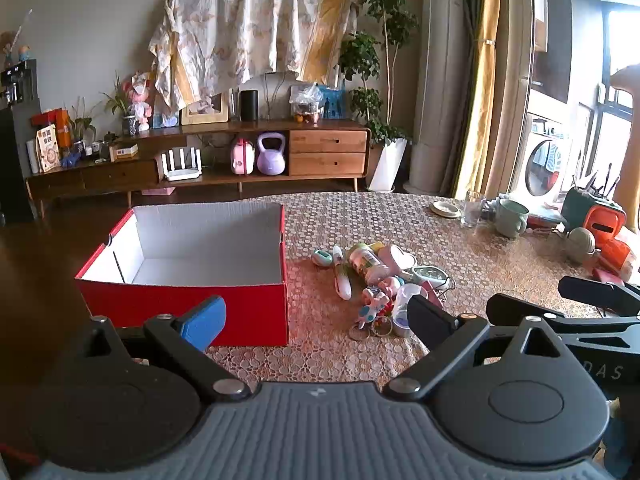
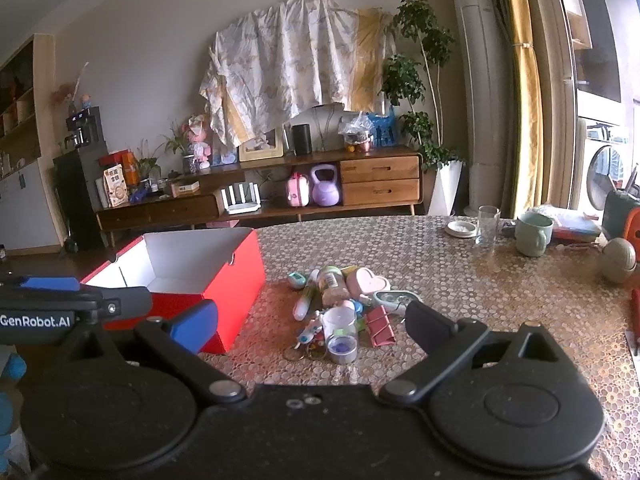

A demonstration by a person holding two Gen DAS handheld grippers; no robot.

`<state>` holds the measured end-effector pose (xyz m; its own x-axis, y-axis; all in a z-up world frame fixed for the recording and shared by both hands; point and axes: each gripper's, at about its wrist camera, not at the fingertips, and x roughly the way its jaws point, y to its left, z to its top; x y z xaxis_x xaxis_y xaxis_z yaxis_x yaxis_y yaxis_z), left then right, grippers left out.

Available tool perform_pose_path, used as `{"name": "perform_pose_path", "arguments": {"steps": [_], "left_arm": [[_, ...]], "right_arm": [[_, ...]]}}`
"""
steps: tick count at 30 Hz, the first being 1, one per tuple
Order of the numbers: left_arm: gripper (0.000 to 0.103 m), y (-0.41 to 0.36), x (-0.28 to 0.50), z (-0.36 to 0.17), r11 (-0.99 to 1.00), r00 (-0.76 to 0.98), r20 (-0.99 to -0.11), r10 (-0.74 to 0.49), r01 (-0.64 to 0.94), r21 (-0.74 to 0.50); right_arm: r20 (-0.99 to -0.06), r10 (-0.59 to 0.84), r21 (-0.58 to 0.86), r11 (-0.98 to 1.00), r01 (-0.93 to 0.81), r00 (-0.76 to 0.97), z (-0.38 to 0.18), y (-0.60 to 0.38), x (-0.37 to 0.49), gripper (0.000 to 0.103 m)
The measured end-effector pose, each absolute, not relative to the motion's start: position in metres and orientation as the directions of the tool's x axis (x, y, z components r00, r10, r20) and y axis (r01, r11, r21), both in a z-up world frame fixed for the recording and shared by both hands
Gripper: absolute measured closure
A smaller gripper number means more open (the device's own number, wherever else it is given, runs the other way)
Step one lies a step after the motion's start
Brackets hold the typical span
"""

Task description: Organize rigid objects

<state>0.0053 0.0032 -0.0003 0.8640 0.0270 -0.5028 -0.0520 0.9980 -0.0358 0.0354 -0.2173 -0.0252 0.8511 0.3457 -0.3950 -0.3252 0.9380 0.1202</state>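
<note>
An open red box (image 1: 184, 304) (image 2: 236, 280) with a white inside stands at the table's left. Beside it lies a pile of small objects (image 1: 380, 280) (image 2: 344, 304): a white pen (image 1: 342, 276), a labelled bottle (image 1: 366, 264) (image 2: 332, 284), a pink heart case (image 1: 396, 258) (image 2: 366, 282), a clear jar (image 2: 340, 334), a pink binder clip (image 2: 380, 326), a keyring toy (image 1: 370, 308). My left gripper (image 1: 316, 320) is open, low in front of the box and pile. My right gripper (image 2: 312, 326) is open just short of the pile, holding nothing.
At the table's far right stand a drinking glass (image 2: 488, 224), a green mug (image 2: 534, 234), a small white dish (image 2: 460, 228), a round beige pot (image 2: 618, 258) and orange items (image 1: 604, 226). Beyond the table, a wooden sideboard (image 2: 320, 196) lines the wall.
</note>
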Motion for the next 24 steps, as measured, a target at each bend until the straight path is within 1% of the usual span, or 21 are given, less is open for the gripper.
{"name": "perform_pose_path", "arguments": {"steps": [12,15,19,20,22,24], "left_arm": [[0.005,0.003,0.028,-0.012,0.999,0.837,-0.548,0.02,-0.039,-0.024],[0.005,0.003,0.037,-0.014,0.999,0.833,-0.553,0.019,-0.034,-0.017],[0.005,-0.001,0.053,-0.019,1.0,0.832,-0.555,0.016,-0.02,-0.001],[0.005,-0.003,0.058,-0.021,1.0,0.831,-0.556,0.012,-0.011,0.004],[0.005,-0.006,0.071,-0.026,1.0,0.822,-0.57,-0.013,0.017,0.001],[0.005,-0.009,0.087,-0.035,0.998,0.798,-0.599,-0.062,0.055,-0.031]], "right_arm": [[-0.422,0.374,0.11,0.925,-0.363,0.826,-0.034,-0.214,0.052,0.004],[-0.438,0.372,0.093,0.924,-0.371,0.818,-0.04,-0.215,0.06,0.006],[-0.463,0.353,0.03,0.923,-0.384,0.813,-0.052,-0.217,0.076,0.013],[-0.468,0.35,0.014,0.921,-0.389,0.811,-0.055,-0.217,0.08,0.013],[-0.478,0.355,-0.01,0.912,-0.409,0.803,-0.062,-0.218,0.088,0.013],[-0.491,0.359,-0.032,0.903,-0.428,0.794,-0.069,-0.219,0.098,0.015]]}}
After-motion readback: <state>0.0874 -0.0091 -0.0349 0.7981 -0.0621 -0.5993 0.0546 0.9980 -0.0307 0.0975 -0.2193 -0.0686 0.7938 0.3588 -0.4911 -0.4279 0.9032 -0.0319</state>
